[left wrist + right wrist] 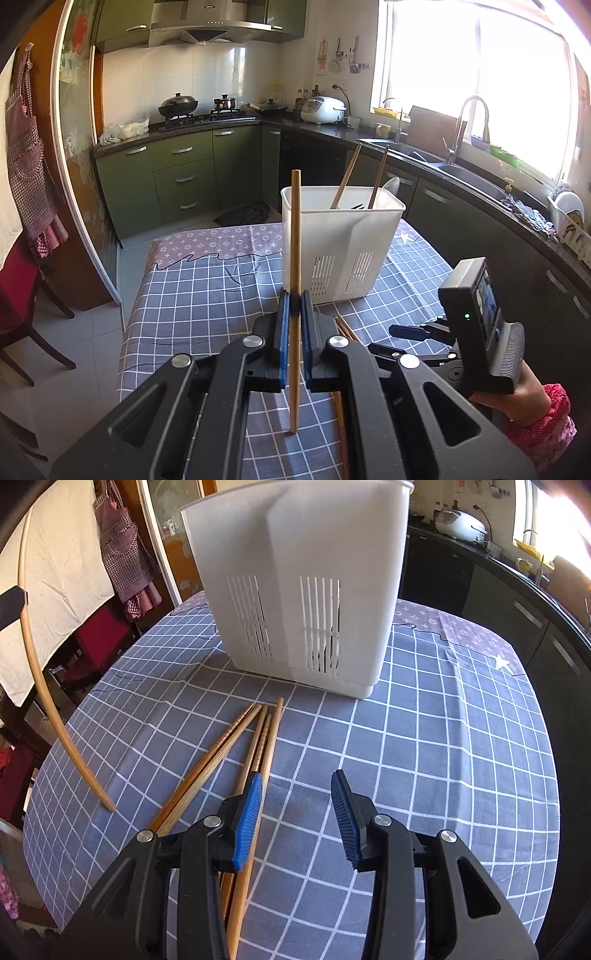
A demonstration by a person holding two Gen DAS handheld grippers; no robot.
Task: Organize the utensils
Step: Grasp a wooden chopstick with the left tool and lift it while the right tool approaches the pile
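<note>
Left hand-held gripper (294,306) clamps one chopstick (295,236) upright; next: drop into holder (343,243). Right hand-held gripper (297,812) released, beside loose chopsticks (236,746) on worktop (424,757).

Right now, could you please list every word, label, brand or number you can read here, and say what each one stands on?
None can be read.
Range hood: a small badge on its front, too small to read.
Rice cooker: front panel blurred.
White utensil holder: faint embossed mark on its wall, illegible.
Tablecloth: only a repeating monogram-style pattern, no legible letters.
</note>
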